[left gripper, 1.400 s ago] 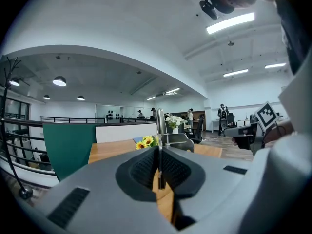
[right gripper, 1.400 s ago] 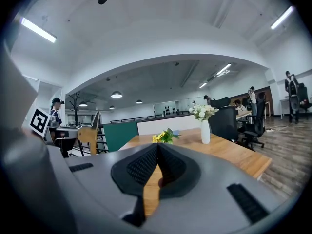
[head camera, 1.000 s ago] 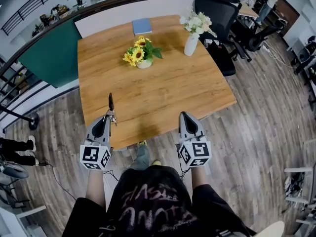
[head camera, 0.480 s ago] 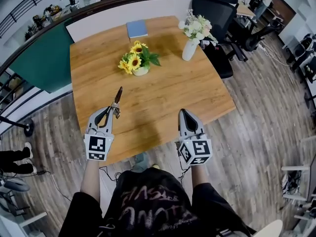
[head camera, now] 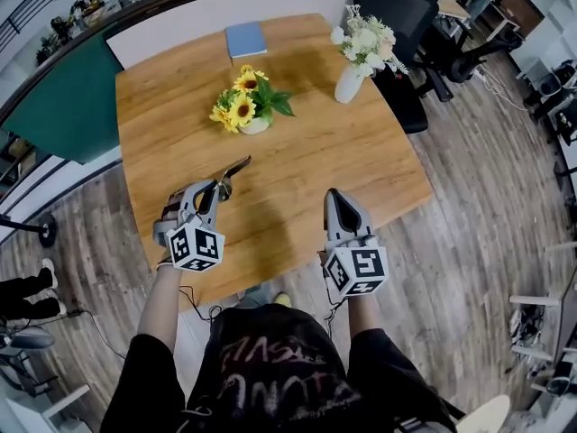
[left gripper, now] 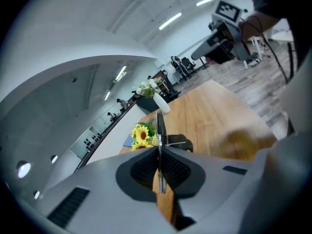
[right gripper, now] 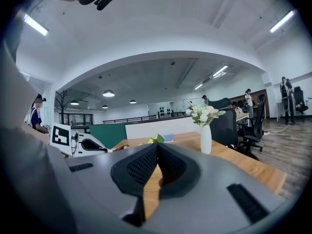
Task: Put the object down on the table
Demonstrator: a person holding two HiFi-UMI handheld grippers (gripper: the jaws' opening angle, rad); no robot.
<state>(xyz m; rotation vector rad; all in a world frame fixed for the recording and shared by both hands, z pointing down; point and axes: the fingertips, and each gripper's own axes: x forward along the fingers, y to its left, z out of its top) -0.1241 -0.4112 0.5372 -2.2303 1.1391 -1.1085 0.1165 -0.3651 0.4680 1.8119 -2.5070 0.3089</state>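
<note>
metal tool (head camera: 234, 168) near sunflowers (head camera: 242, 106)

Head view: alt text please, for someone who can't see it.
Seen from above, the left gripper, jaws shut on a thin dark tool, holds it over the near side of a wooden table; the right gripper is shut and empty beside it. Farther back stand a sunflower pot, a white vase of flowers and a blue book.

Bright, even light comes from ceiling strip lights (right gripper: 35, 24) above my right gripper (right gripper: 157, 147). Soft shadows lie on the table (head camera: 297, 152) beneath my left gripper (head camera: 219, 186). Every view bows at its edges, and both gripper views have black corners. A yellowish smear (left gripper: 243, 143) right of my left gripper is out of focus.
</note>
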